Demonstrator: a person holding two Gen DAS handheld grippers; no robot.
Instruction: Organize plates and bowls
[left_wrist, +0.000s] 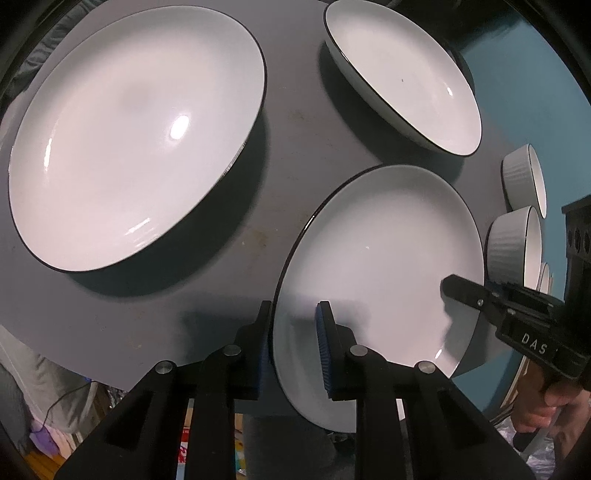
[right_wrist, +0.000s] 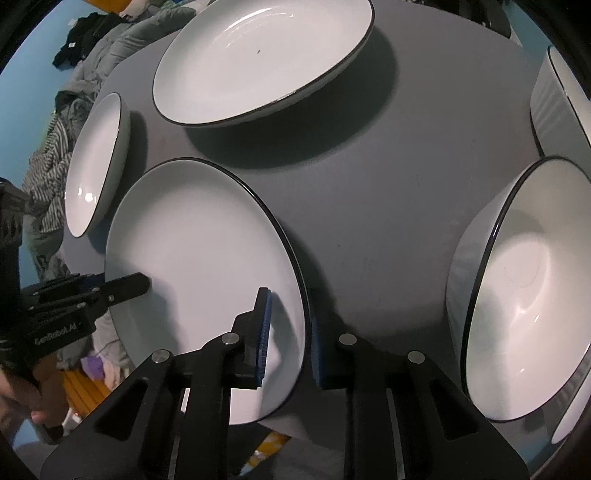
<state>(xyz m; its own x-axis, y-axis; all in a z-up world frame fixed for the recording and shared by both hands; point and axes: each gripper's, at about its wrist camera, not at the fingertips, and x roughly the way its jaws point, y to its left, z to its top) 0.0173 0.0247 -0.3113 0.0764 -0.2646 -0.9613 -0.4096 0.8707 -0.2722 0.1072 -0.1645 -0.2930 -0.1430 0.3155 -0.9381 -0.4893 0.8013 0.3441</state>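
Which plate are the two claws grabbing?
On the grey table, find the near edge. The flat white plate there pokes out past it. Unlike the other plates and bowls, it has the left claw and right claw on opposite sides of its rim.

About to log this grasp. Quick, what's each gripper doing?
Left gripper: closed on the plate rim.
Right gripper: closed on the same plate's opposite rim.

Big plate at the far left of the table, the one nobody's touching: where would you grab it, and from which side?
Take the large plate by its thin black-edged rim, one finger above and one under the lip. It lies flat on the grey table, so the broad face offers no purchase. Probably come in from the near table edge: the shallow bowl sits on its other side.
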